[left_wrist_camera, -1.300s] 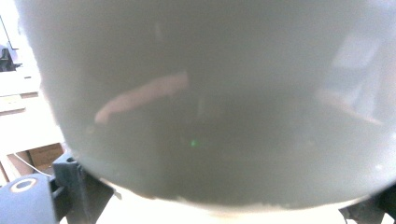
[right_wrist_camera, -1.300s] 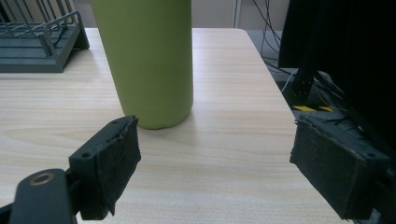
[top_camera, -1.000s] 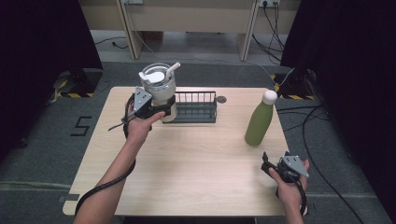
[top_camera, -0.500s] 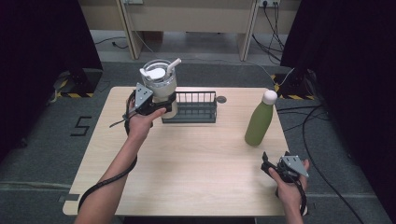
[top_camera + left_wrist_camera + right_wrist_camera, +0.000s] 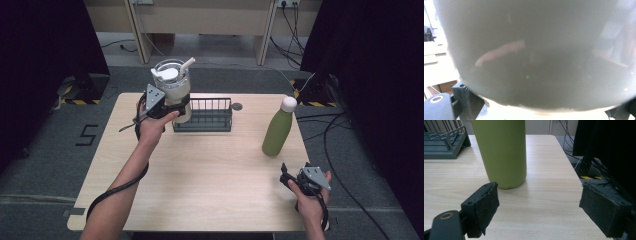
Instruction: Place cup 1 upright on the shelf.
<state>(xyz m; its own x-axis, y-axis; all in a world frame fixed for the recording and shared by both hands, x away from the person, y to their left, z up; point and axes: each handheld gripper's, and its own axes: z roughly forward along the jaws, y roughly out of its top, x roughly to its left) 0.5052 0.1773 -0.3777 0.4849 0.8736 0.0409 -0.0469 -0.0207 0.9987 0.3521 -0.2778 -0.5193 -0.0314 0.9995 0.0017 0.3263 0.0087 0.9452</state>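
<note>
High view: left gripper sits upper left of centre, jaws clamped round the cup at its lower body. Cup is a pale tumbler w/ clear upper part, white lid and white straw angled to upper right. Cup is upright, at the left end of the rack; whether its base rests on the table or is lifted clear, cannot tell. Left gripper view: cup wall fills the frame close up, blurred, w/ black jaws at both lower corners, pressed to its sides.

Right gripper is at lower right of high view, near table edge, held in the hand. Right gripper view: jaws stand partly open, a wide gap between the pads, nothing held; bare tabletop between them. Gripper points at the bottle.

Bottle: green, white cap, upright, right of centre, well apart from rack, near right gripper but not touching.
</note>
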